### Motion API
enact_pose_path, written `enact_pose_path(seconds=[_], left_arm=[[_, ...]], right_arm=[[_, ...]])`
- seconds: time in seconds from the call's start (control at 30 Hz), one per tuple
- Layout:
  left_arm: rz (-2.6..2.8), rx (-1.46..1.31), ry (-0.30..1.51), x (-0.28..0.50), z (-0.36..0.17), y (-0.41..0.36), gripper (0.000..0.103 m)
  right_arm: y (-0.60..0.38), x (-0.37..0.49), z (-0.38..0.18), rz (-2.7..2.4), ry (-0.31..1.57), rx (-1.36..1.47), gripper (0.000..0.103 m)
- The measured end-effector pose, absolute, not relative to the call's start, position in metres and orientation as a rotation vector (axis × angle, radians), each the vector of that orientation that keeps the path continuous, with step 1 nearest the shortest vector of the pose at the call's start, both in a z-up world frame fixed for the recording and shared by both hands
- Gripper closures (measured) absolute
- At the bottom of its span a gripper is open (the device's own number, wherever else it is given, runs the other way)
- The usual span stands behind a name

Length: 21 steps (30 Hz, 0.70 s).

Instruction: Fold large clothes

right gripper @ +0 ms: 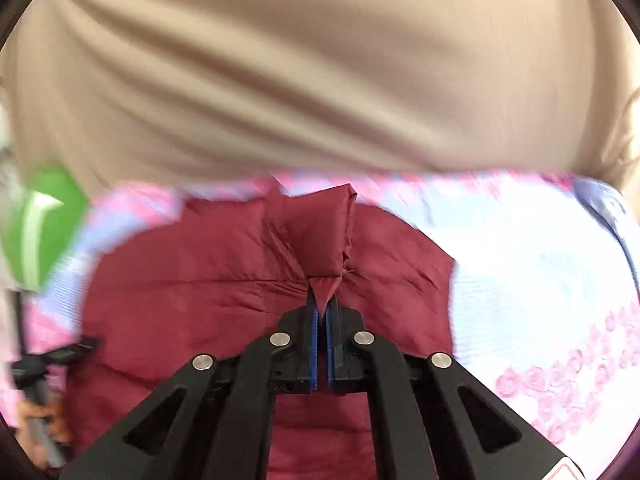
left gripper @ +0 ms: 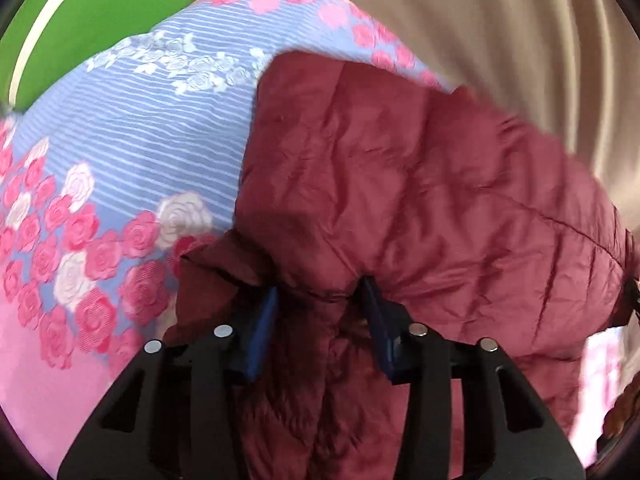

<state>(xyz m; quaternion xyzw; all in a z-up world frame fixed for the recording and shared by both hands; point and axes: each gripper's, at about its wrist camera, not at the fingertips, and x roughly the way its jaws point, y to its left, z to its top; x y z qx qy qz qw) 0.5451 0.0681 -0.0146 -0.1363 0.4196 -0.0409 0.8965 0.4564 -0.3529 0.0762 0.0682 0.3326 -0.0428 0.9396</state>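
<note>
A dark red quilted jacket [left gripper: 420,184] lies on a floral bedspread [left gripper: 132,152]. My left gripper [left gripper: 320,292] has its blue pads set apart with a thick bunch of the jacket's fabric gripped between them. In the right wrist view the jacket [right gripper: 180,280] spreads below my right gripper [right gripper: 323,300], whose blue pads are nearly together and pinch a small peak of red fabric. A folded flap [right gripper: 320,228] of the jacket stands up just beyond the fingertips.
A beige curtain [right gripper: 320,80] hangs behind the bed. A green panel with a white stripe [left gripper: 100,4] is at the upper left. The bedspread [right gripper: 540,272] extends to the right. The left gripper [right gripper: 52,356] shows blurred at the left edge of the right wrist view.
</note>
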Motion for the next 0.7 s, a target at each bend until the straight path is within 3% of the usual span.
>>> enact_pose_path(seconds=[0.07, 0.13, 0.7], left_arm=[[-0.07, -0.224, 0.824, 0.542, -0.019, 0.06, 0.061], [-0.074, -0.214, 0.817, 0.538, -0.019, 0.057, 0.061], [-0.112, -0.22, 0.802, 0.431, -0.027, 0.079, 0.062]], right_arm=[[-0.364, 0.481, 0.026, -0.14, 0.797, 0.128, 0.102], [-0.366, 0.485, -0.002, -0.13, 0.788, 0.125, 0.102], [-0.381, 0.411, -0.019, -0.093, 0.838, 0.231, 0.103]])
